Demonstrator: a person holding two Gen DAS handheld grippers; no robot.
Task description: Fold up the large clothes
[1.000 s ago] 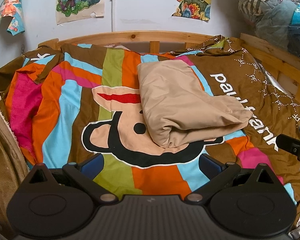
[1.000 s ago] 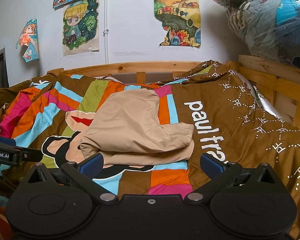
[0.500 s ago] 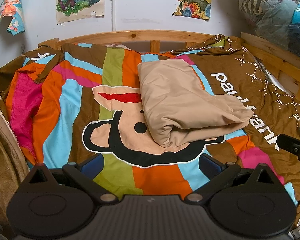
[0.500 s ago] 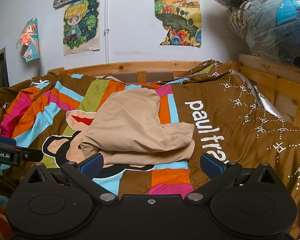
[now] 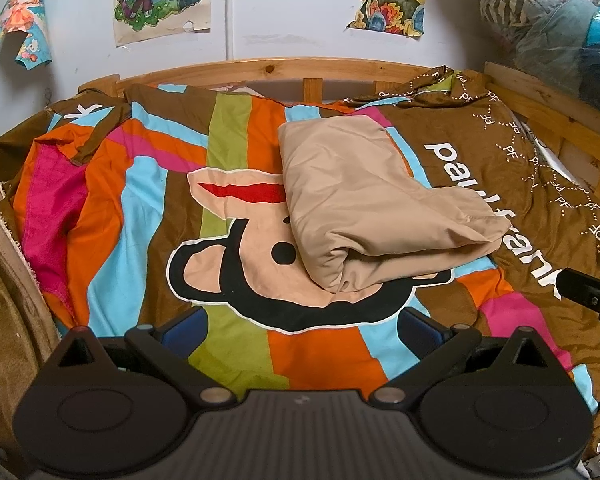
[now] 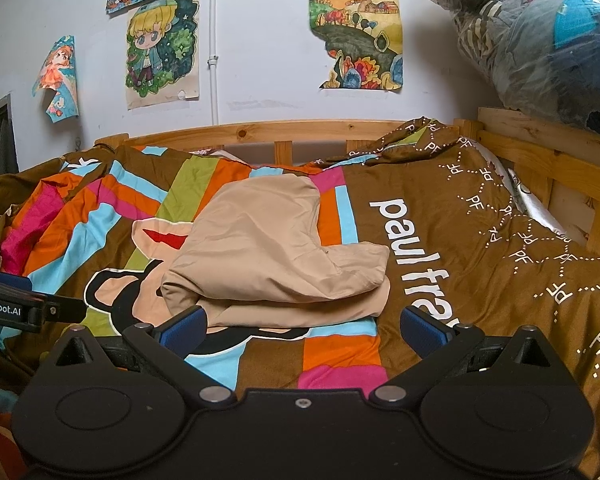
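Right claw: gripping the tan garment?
No, the right claw is open and empty, with the tan garment lying folded on the bedspread ahead.

Left gripper (image 5: 302, 326) and right gripper (image 6: 302, 326) hover level (fingers spread wide, holding nothing)

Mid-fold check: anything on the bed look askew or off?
The tan garment lies folded but uneven: its layers don't line up, and one end flares wider in an L shape. Both grippers, left and right, are open and clear of it. The poster has a torn edge.
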